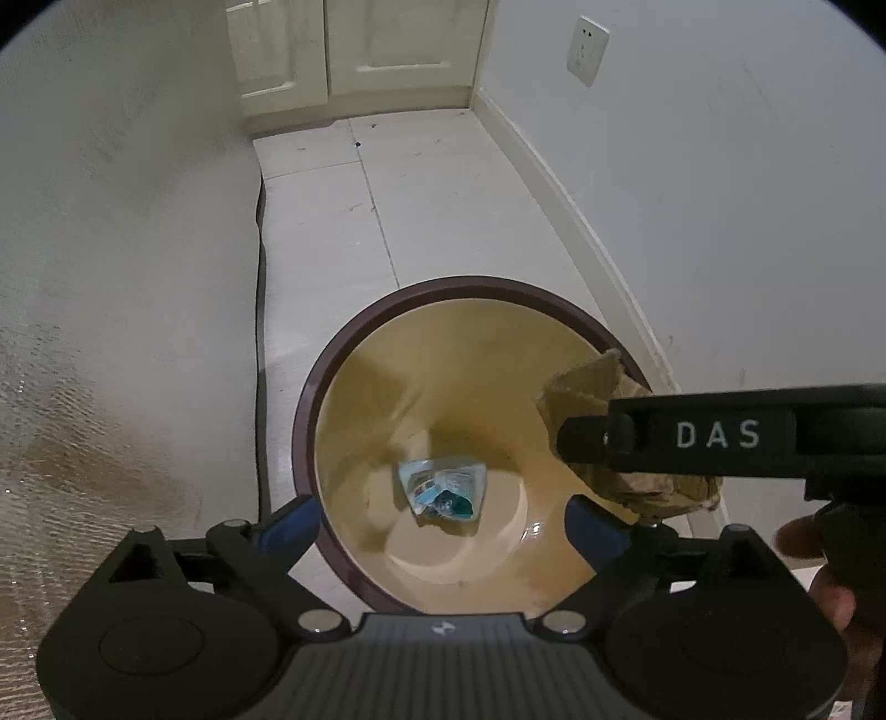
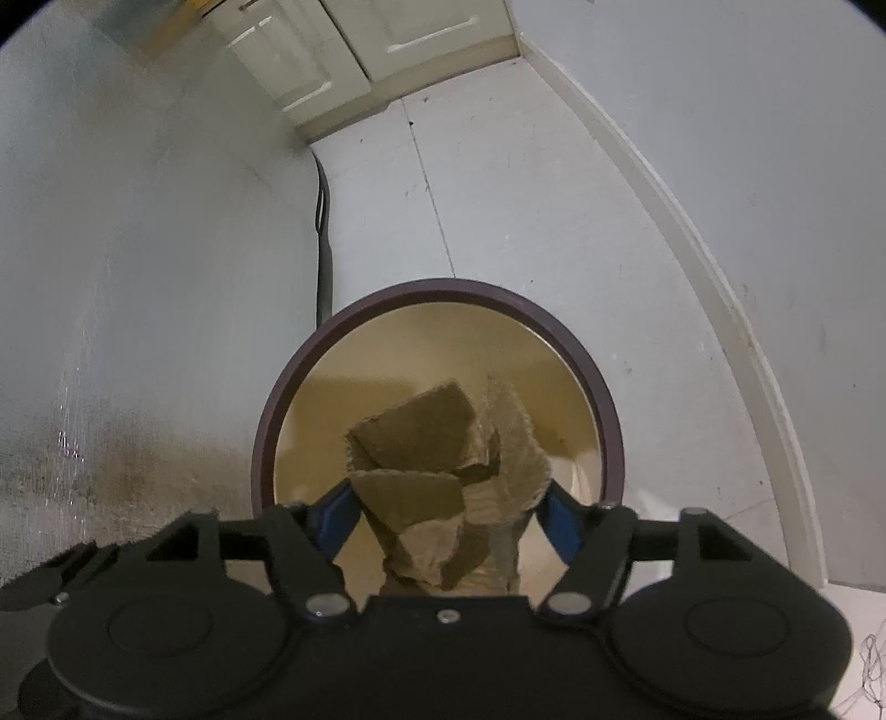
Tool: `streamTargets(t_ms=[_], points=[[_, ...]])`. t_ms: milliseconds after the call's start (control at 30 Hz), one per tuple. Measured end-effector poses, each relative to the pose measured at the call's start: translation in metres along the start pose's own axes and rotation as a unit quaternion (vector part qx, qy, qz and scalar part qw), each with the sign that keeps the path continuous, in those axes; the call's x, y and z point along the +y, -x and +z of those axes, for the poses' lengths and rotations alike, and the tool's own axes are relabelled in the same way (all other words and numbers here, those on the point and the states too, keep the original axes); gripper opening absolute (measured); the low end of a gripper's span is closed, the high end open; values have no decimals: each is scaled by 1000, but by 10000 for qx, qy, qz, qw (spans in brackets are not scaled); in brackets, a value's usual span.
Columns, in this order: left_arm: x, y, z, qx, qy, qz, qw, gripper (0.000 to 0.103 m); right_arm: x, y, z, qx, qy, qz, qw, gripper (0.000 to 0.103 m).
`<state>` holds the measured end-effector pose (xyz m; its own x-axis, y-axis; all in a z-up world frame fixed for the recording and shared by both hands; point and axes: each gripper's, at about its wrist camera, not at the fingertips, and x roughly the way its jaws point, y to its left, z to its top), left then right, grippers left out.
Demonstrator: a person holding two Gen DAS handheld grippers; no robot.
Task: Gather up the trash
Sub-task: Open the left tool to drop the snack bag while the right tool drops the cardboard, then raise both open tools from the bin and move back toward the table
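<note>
A round bin (image 1: pixel 310 387) with a dark rim and a tan inside stands on the floor under both grippers. A crumpled blue wrapper (image 1: pixel 443 490) lies at its bottom. My left gripper (image 1: pixel 443 515) hangs open over the bin's mouth with nothing between its fingers. My right gripper (image 2: pixel 446 498) is over the same bin (image 2: pixel 266 437), jaws wide, with a crumpled piece of brown cardboard (image 2: pixel 426 443) between them. The cardboard's edges touch both blue fingertips (image 2: pixel 338 509). In the left wrist view the right gripper (image 1: pixel 587 437) comes in from the right with the cardboard (image 1: pixel 581 382) around its finger.
The bin stands in a narrow strip of pale tiled floor (image 1: pixel 398 183). A white wall with a socket (image 1: pixel 587 50) runs on the right, a pale textured surface (image 1: pixel 111 277) on the left. Cream cabinet doors (image 1: pixel 354 50) close the far end. A hand (image 1: pixel 830 576) shows at the right edge.
</note>
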<state>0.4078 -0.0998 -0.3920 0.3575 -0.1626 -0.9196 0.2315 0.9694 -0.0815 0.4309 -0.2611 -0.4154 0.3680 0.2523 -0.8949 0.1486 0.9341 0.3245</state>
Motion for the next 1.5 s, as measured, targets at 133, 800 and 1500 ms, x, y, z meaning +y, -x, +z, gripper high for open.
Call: streamTargets(t_ms=[133, 800, 1500], points=[[0, 1, 0, 69, -23, 56, 10000, 100, -2, 6, 2, 44, 17, 31, 10000, 96], [9, 16, -10, 288, 216, 233, 9991, 103, -7, 32, -14, 193, 704, -336, 9968, 103], [15, 91, -28, -8, 313, 415, 9986, 103, -6, 106, -41, -105, 807, -606, 9948, 103]])
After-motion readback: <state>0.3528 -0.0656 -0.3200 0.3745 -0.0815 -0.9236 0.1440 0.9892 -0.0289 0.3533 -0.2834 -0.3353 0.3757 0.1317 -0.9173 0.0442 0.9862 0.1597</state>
